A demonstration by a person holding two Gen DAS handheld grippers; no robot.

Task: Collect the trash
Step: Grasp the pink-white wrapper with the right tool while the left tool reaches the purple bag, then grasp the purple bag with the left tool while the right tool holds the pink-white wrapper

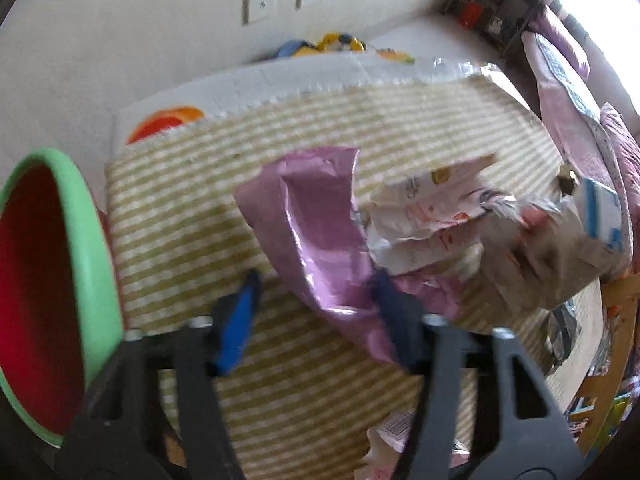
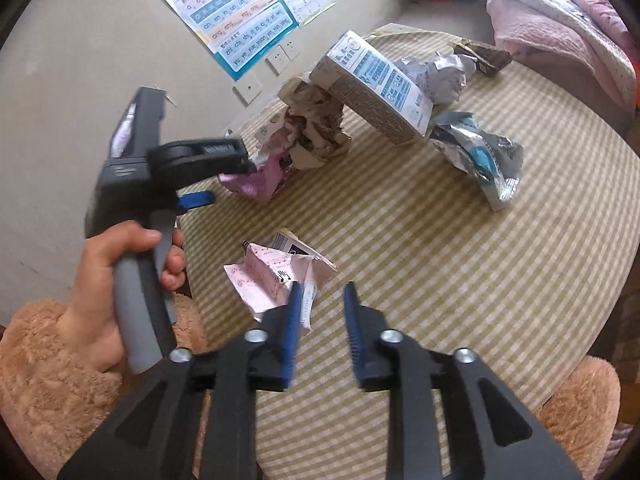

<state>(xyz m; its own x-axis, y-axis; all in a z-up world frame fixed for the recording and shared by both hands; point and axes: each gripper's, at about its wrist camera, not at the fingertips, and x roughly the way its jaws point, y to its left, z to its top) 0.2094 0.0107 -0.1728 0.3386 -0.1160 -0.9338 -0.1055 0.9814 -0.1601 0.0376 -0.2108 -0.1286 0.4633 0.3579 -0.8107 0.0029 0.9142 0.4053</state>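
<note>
Right hand-held gripper (image 2: 322, 320): nearest the lens, jaws apart with nothing between them, hovering just above the desk (image 2: 460, 280) beside the pink carton (image 2: 272, 276).
Left hand-held gripper (image 1: 316, 304): jaws wide apart around the lower end of the purple wrapper (image 1: 316, 232); one pad seems to touch the foil, but no clamp shows.
Purple wrapper: lies on the desk just beside the crumpled brown paper (image 2: 316, 128), with the milk carton (image 2: 376, 88) leaning on that paper.
Long axis: in the left wrist view the wrapper runs from close to the gripper up and away, its torn open end pointing away from the gripper.
Bin (image 1: 60, 288): green-rimmed, red inside, just beside the desk, well apart from the wrapper.
Risk: thin foil could slide out of a shallow, one-sided pinch.
Risk: the white wrapper (image 1: 424, 216) overlaps the purple one and could be dragged along or knocked off the desk.
Risk: disturbing the brown paper could topple the milk carton.
</note>
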